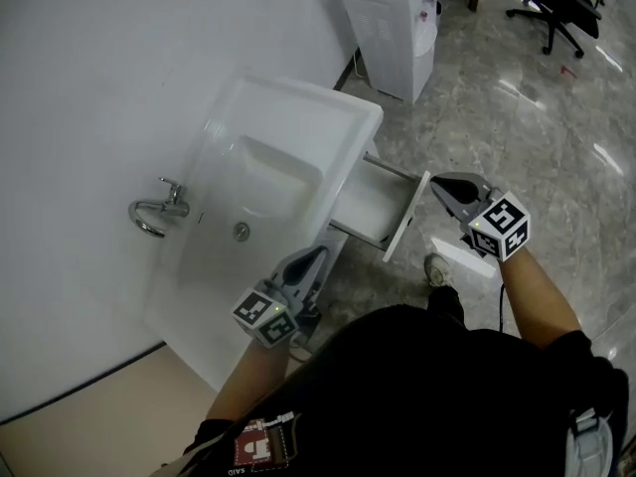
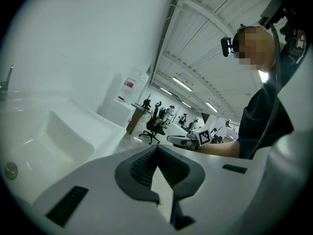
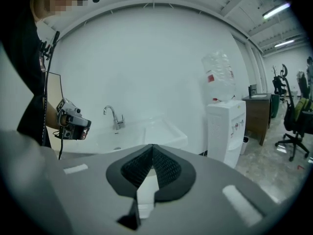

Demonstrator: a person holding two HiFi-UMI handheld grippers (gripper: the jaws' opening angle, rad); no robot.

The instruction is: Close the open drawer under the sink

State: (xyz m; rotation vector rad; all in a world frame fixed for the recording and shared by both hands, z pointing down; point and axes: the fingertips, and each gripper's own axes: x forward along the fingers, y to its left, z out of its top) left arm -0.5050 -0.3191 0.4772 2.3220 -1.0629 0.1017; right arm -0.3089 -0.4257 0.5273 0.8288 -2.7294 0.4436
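Observation:
A white drawer (image 1: 370, 203) stands pulled out from under the white sink (image 1: 288, 132), with its front panel (image 1: 407, 217) facing right. My right gripper (image 1: 438, 183) is shut and empty, its tips just right of the panel's top edge; whether it touches the panel I cannot tell. My left gripper (image 1: 320, 255) is also shut and empty, beside the sink's front edge, left of the drawer. In the right gripper view the closed jaws (image 3: 152, 146) point toward the sink (image 3: 146, 131). The left gripper view has its closed jaws (image 2: 156, 147) over the sink's edge (image 2: 105, 131).
A chrome faucet (image 1: 159, 208) is on the sink's wall side. A white water dispenser (image 1: 393, 23) stands along the wall beyond the sink. A black office chair (image 1: 556, 8) is farther off on the marble floor (image 1: 517, 137). The person's shoe (image 1: 435, 268) is below the drawer.

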